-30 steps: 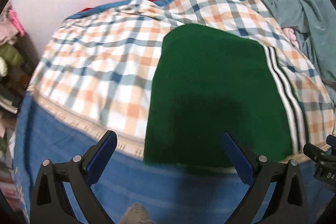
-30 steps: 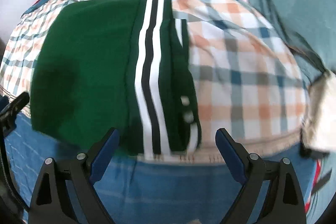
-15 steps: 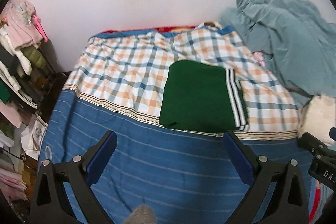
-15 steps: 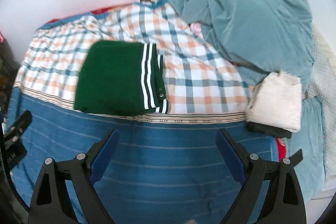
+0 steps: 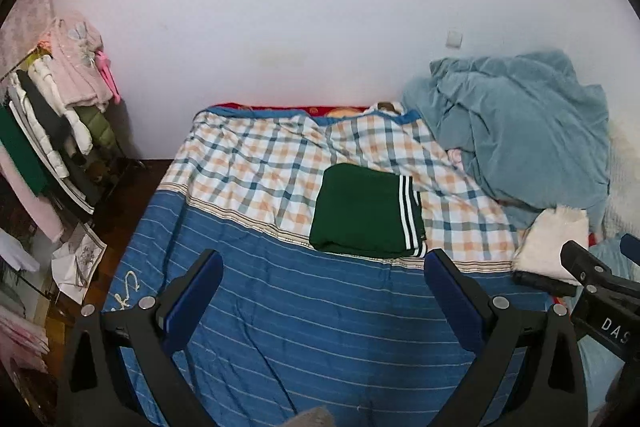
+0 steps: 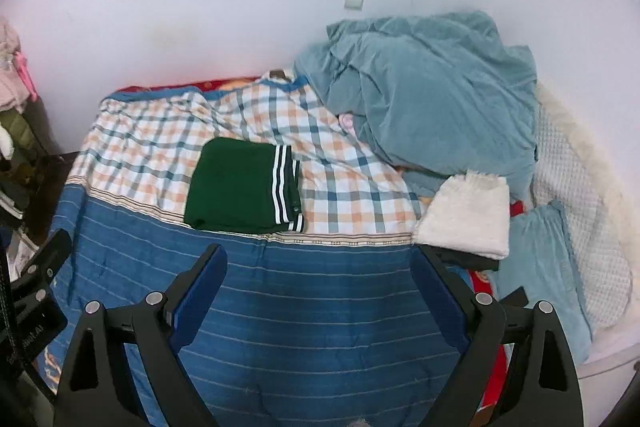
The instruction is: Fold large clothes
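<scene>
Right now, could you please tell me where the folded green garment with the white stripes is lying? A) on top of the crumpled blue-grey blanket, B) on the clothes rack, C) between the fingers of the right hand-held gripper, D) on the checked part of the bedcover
D: the folded green garment lies flat on the checked part of the bedcover, apart from both open hand-held grippers.

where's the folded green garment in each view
Left wrist: folded green garment lies right of centre on the checked sheet, its striped edge to the right.
Right wrist: folded green garment lies left of centre, stripes again to the right.
Shared landmark: the white fluffy folded cloth to its right.
</scene>
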Demonstrator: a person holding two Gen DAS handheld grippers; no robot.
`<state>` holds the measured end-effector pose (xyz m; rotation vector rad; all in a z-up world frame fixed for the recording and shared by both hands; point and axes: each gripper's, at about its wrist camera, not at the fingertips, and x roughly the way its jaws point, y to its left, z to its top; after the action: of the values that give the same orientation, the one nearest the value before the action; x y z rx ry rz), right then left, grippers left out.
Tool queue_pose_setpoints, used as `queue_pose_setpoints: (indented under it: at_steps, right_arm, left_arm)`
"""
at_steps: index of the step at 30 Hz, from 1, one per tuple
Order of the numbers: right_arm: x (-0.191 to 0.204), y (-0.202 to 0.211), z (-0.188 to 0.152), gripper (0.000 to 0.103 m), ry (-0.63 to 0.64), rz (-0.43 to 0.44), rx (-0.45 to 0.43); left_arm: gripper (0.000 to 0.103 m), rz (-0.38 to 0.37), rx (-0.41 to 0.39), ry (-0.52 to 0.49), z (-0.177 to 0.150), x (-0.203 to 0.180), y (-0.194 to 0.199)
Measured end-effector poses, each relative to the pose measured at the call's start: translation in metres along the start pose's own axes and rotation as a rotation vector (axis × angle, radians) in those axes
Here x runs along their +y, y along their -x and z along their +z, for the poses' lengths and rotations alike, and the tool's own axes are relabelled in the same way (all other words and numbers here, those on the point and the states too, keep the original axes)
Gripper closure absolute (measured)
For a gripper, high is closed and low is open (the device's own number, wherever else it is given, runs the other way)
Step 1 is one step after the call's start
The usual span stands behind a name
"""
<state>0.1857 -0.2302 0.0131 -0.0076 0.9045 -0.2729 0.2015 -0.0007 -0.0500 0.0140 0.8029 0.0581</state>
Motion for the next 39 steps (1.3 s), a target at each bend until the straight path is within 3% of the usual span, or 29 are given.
queue_pose_setpoints:
  at_steps: [8,13,21,27,39]
  right_arm:
    - [-0.014,0.086,-0.014,0.009,0.005,0.032,-0.065]
    - [-0.021,0.119,-0.022,0.009,0.003,0.048,-0.092]
    - [-0.026,0.140,-0.026,0.008,0.030,0.084,-0.058]
    - [-0.029,0.154,-0.026,0.007,0.032,0.091,-0.074]
    - [-0.028,0.171,-0.023,0.006,0.038,0.095,-0.103]
  left_arm:
    - [0.000,0.001,-0.043,0.010,-0.006,0.005,0.053]
    - [0.000,0.003,-0.047,-0.011,-0.010,0.000,0.075]
    - [0.000,0.018,0.002,-0.003,-0.017,0.000,0.094]
    - [0.000,0.055,-0.031,-0.006,-0.018,0.005,0.107]
    - [0.000,0.039,-0.049,0.023,-0.018,0.012,0.117]
